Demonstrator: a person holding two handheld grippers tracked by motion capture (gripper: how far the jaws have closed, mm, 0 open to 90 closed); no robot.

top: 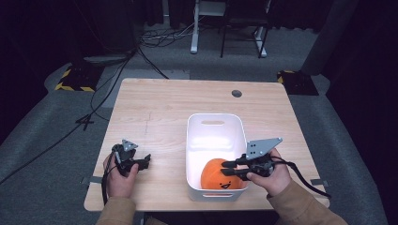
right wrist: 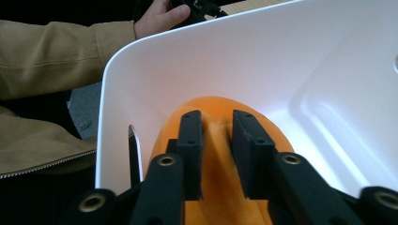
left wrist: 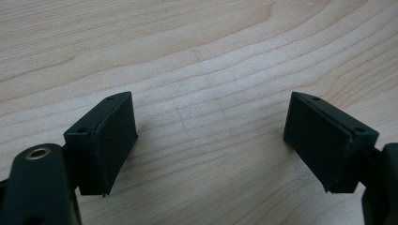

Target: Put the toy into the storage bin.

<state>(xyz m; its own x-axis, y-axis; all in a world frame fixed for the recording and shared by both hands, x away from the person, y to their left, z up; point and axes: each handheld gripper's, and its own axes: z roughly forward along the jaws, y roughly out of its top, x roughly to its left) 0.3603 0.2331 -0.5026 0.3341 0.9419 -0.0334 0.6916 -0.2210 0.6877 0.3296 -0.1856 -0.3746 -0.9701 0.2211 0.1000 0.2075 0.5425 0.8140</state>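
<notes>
Orange plush toy [top: 217, 176] w/ smiley face sits in white bin [top: 213, 123], at bin's near end, by table's [top: 155, 108] near edge. Right gripper [right wrist: 216, 140] reaches over bin's right rim; jaws nearly closed, pinching a fold of the plush. Left gripper [top: 141, 163] rests near table's near-left corner, jaws wide apart, nothing between them but bare wood. Left hand [top: 121, 180] wraps its body.

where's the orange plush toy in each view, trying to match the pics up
High view: the orange plush toy sits in the near end of the white bin, with the right gripper on it.
Left gripper view: bare wood tabletop between open jaws.
Right gripper view: bottom centre, the toy pinched between the jaws.
Shared landmark: the white bin.
</notes>
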